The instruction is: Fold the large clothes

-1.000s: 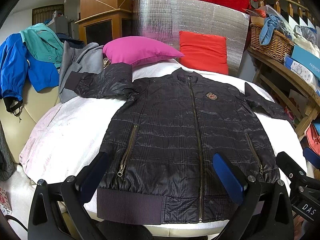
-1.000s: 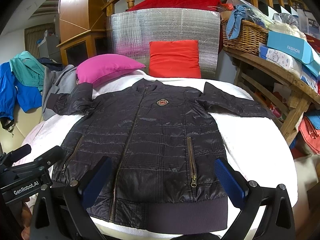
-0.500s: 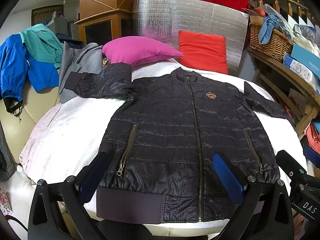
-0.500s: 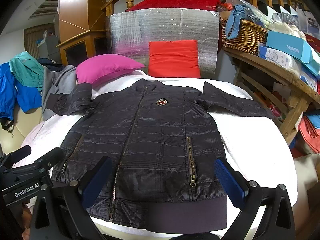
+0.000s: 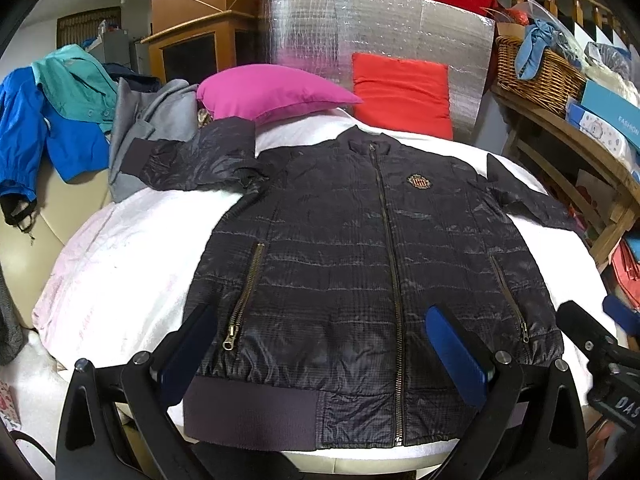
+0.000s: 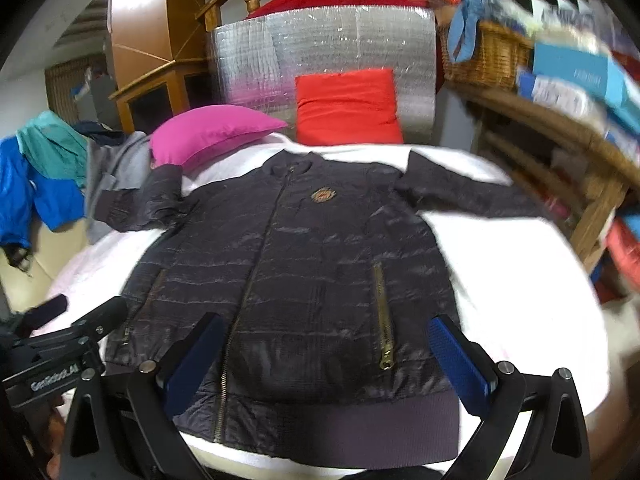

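A dark quilted zip jacket (image 5: 360, 256) lies flat and face up on a round white-covered table (image 5: 132, 248), sleeves spread to both sides, hem toward me. It also shows in the right wrist view (image 6: 304, 272). My left gripper (image 5: 320, 354) is open and empty, hovering above the hem's left half. My right gripper (image 6: 326, 360) is open and empty above the hem's right half. Each gripper's body shows at the edge of the other's view.
A pink pillow (image 5: 272, 90) and a red cushion (image 5: 402, 98) lie at the table's far side before a silver panel (image 5: 372, 40). Blue, teal and grey clothes (image 5: 56, 120) hang at left. A wooden shelf with a wicker basket (image 5: 536, 68) and boxes stands at right.
My right gripper has shifted and tilted, its view now blurred and turned slightly; the jacket sits lower and more centred in it. The left gripper has barely moved. The jacket lies unchanged.
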